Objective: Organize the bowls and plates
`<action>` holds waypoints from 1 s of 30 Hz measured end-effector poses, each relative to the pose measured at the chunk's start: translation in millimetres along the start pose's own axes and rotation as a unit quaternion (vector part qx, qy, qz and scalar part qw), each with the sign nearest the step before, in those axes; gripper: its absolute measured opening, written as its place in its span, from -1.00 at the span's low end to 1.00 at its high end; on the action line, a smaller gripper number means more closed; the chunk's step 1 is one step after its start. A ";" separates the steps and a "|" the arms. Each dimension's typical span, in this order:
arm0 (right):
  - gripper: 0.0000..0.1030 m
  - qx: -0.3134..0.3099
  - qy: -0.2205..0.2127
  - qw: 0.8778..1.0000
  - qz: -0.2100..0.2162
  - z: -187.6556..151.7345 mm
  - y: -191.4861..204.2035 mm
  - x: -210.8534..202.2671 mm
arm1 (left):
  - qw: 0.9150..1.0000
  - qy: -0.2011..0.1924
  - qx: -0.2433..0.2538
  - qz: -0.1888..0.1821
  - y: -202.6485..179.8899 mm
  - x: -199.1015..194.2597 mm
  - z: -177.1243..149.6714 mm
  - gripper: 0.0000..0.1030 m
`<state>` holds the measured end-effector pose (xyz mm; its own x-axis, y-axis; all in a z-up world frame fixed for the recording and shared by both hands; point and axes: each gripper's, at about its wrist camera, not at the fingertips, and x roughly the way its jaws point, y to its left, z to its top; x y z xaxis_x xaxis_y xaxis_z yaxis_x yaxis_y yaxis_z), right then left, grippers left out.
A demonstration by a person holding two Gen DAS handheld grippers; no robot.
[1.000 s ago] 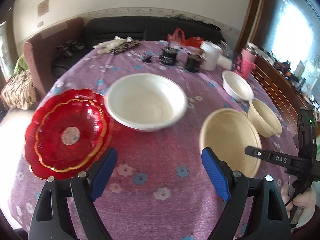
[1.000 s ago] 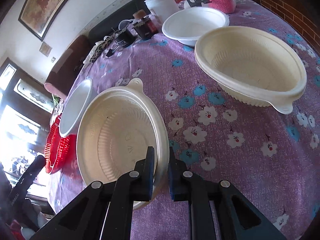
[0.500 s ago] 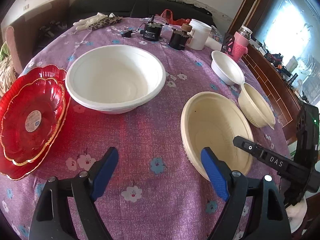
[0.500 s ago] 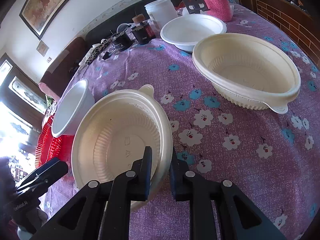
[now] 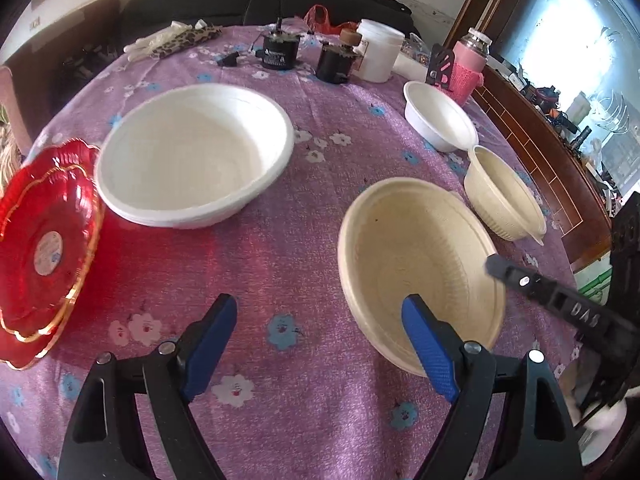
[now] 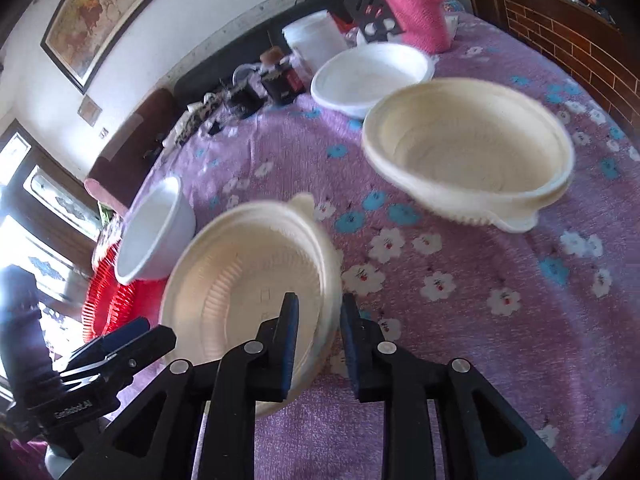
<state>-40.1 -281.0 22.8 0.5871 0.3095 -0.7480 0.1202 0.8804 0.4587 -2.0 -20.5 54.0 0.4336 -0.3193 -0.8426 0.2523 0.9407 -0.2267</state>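
Note:
My right gripper is shut on the near rim of a cream bowl, holding it tilted above the purple tablecloth; the same bowl and the right gripper's finger show in the left wrist view. My left gripper is open and empty, just left of that bowl. A second cream bowl sits on the table beyond. A large white bowl and a small white bowl rest on the cloth. Stacked red plates lie at the left.
At the far side stand a white tub, dark jars, a pink bottle and a leopard-print cloth. The round table's edge drops off at the right, toward a wooden cabinet.
The right gripper has lifted and swung the cream bowl, which now looks blurred. The left gripper has drawn nearer the bowl and stays open.

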 end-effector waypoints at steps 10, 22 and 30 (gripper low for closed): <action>-0.43 0.000 -0.091 0.995 -0.050 87.7 -30.5 -63.6 | 0.997 -0.021 0.045 -0.053 -37.6 -28.6 108.5 0.63; -0.29 -0.034 -0.012 0.995 -0.091 193.0 -61.6 35.8 | 0.997 0.066 0.031 -0.039 -90.5 120.5 207.9 0.61; -0.30 -0.077 0.060 0.989 -0.110 213.3 -67.0 93.2 | 0.993 0.110 0.012 -0.043 -100.2 184.2 223.7 0.40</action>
<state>177.4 -387.7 24.6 0.4593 0.1373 -0.8776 0.1059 0.9725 0.2076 246.1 -199.2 30.7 0.2108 -0.3637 -0.9073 0.3024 0.9069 -0.2932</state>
